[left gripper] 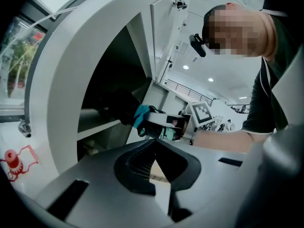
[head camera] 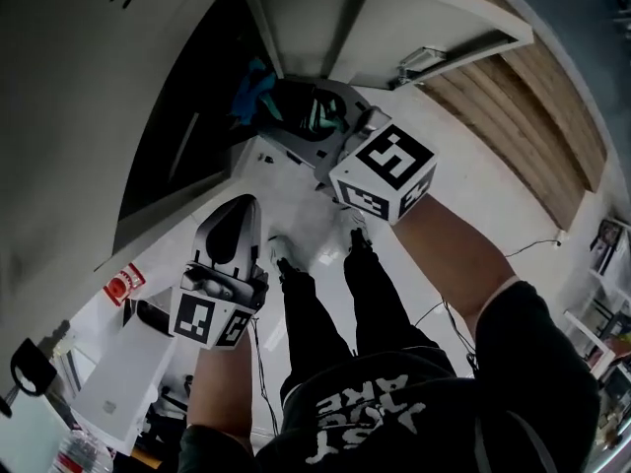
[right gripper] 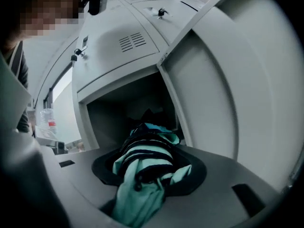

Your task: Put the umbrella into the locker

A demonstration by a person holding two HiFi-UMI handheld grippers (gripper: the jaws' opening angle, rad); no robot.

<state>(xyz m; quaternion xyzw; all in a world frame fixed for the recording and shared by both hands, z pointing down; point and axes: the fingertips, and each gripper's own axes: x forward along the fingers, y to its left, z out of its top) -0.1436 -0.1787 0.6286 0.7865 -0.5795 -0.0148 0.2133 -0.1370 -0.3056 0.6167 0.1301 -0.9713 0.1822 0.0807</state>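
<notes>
Right gripper view shows the right gripper (right gripper: 149, 148) extended toward the locker (right gripper: 81, 109), fingers (right gripper: 223, 175) clamping the umbrella (right gripper: 141, 184); left gripper (left gripper: 153, 144) fingers (left gripper: 95, 184) together.

The dark shirt (head camera: 380, 412) carries white print, seen upside down from the head view: "JUST" and "ARE" can be read, the middle word cannot. A small red sign (head camera: 123, 286) shows a fire extinguisher; its letters are too small to read.
</notes>
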